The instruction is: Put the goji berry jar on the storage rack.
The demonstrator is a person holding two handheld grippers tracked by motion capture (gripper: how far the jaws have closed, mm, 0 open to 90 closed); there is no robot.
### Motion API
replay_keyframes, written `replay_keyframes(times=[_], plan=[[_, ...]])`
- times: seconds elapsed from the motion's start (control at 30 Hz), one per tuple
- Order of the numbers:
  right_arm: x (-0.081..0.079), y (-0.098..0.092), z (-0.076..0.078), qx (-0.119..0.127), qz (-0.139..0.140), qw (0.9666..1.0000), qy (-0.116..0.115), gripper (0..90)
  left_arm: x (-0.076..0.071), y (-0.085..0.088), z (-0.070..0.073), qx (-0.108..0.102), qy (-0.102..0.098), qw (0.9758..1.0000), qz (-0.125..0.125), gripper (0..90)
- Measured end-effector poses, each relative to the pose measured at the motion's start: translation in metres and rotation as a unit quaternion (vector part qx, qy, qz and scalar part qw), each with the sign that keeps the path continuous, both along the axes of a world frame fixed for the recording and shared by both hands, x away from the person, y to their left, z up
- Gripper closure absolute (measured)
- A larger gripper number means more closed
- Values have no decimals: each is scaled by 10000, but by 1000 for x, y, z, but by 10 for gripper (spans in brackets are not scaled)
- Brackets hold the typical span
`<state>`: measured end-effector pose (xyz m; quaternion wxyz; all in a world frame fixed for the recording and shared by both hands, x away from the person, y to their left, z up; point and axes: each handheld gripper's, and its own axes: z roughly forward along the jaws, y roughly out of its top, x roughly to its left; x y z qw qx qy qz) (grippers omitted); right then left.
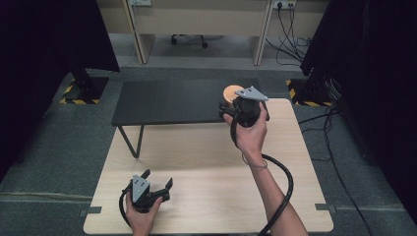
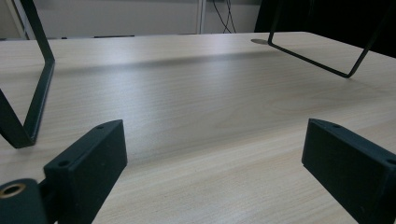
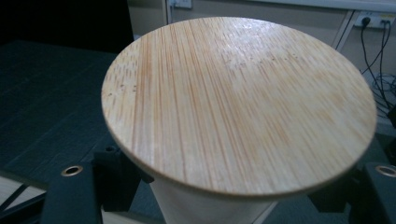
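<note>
A white container with a round bamboo lid stands at the right end of a low black shelf; from above its lid peeks out beyond my right gripper. In the right gripper view the right gripper has one black jaw on each side of the white body under the lid. The lid hides whether they press on it. My left gripper rests low at the front left of the wooden table, jaws wide apart. In its own view the left gripper has only bare wood between them.
The shelf stands on thin black wire legs on the back half of the table, with a second leg farther off. Dark stands flank the table on the grey floor. Cables trail at the back right.
</note>
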<state>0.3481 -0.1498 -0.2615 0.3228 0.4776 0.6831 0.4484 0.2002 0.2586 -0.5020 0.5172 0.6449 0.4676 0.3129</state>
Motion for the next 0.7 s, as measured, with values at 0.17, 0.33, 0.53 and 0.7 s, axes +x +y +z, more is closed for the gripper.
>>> replay_keyframes(times=[0.17,0.33,0.53,0.7], plan=[[16,4,-3,-12,-15,9999,117,263,0,1,0,-17,0,10000,18,59],[19,5,-6,-13,-5,9999,118,262,0,1,0,-7,-1,10000,20,59],[20,7,-8,-17,-36,9999,103,261,0,1,0,-4,0,10000,19,59],[18,8,-13,25,-33,10000,-37,140,0,1,0,0,-2,10000,17,60]])
